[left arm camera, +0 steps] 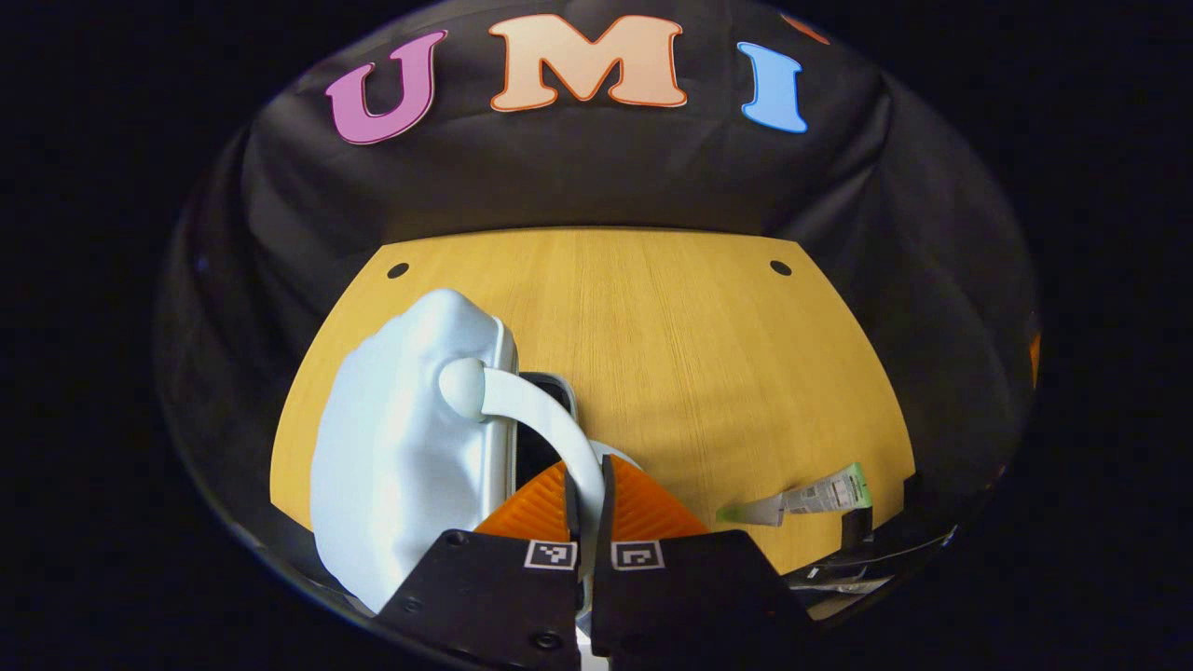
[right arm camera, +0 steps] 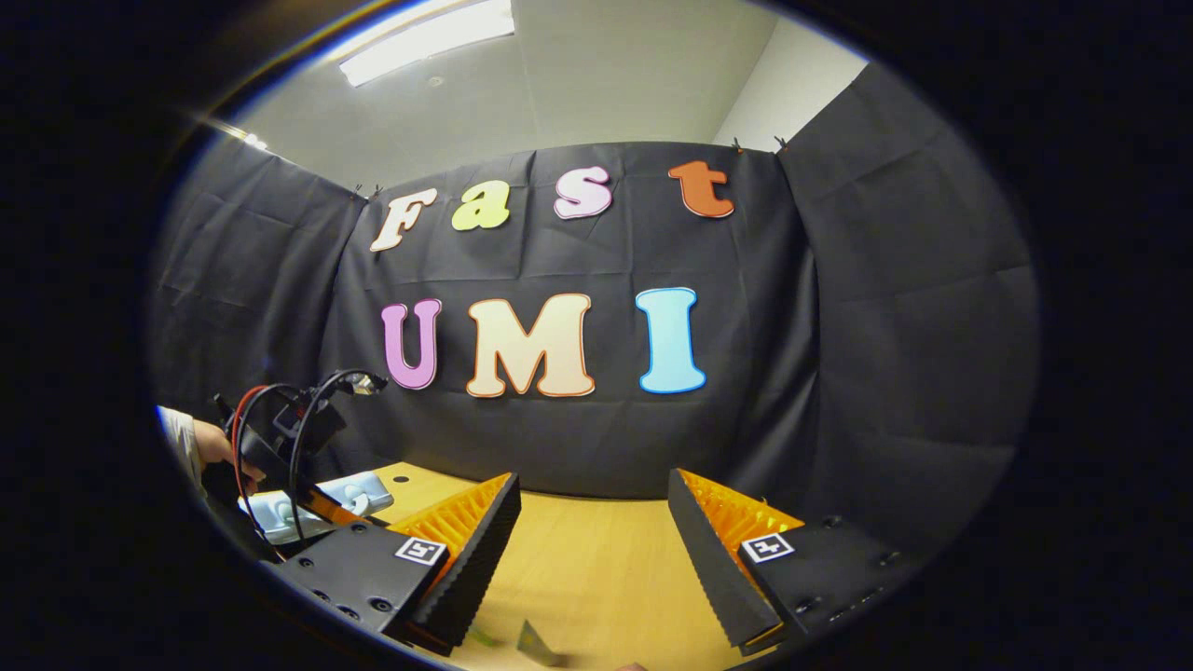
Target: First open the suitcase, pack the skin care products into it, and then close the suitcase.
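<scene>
Here, in the left gripper view, the left gripper (left arm camera: 589, 503) sits at the bottom centre with its fingers pinched narrow on the white handle (left arm camera: 550, 419) of the pale suitcase (left arm camera: 401, 447). The suitcase lies at lower left on the wooden surface (left arm camera: 671, 354), its lid slightly raised so a dark gap shows at its edge. A green-capped tube (left arm camera: 802, 499) lies on the surface at lower right, well apart from the suitcase.

In the right gripper view, the right gripper (right arm camera: 589, 568) hangs wide and empty above the surface (right arm camera: 596, 568). At lower left the other gripper (right arm camera: 289, 438), held by a hand (right arm camera: 219, 452), is just over the suitcase (right arm camera: 322, 499).
</scene>
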Tool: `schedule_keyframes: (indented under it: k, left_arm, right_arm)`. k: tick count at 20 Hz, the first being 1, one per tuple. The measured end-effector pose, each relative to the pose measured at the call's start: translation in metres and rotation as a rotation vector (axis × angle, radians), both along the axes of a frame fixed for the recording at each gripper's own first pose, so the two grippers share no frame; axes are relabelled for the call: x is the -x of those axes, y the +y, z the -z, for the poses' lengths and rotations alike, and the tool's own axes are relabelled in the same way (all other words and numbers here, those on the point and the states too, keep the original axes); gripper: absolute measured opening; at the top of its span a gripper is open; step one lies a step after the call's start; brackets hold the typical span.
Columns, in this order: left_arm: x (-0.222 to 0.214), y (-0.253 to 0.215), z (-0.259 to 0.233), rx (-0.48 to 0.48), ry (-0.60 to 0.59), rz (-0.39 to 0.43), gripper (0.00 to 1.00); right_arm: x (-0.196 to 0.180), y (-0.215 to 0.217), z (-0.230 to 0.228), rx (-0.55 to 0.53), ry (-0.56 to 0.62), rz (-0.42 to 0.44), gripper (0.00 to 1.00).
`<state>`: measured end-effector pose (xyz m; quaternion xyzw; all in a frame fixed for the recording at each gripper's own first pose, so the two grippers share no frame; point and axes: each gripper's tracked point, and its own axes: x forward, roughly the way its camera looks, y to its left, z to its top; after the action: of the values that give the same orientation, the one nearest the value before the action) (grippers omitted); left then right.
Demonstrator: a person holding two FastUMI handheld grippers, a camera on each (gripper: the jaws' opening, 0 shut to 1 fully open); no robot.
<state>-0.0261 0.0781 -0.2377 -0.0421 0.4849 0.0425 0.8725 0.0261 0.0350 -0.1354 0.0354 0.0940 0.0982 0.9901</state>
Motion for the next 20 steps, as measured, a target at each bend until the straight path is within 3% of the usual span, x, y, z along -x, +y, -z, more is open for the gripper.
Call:
schedule_keyframes:
  k: [6,13,20]
  left_arm:
    - [-0.007,0.048,-0.046,-0.020,-0.099,0.035,0.00]
    - [0.005,0.102,-0.077,0.069,-0.170,0.075,0.00]
    - [0.011,0.212,-0.105,0.001,-0.210,0.037,0.00]
  right_arm:
    - [0.003,0.048,-0.001,0.014,0.002,0.010,0.98]
    - [0.006,0.123,0.004,0.068,0.006,0.009,0.99]
    - [0.020,0.196,0.012,0.057,0.009,0.031,0.99]
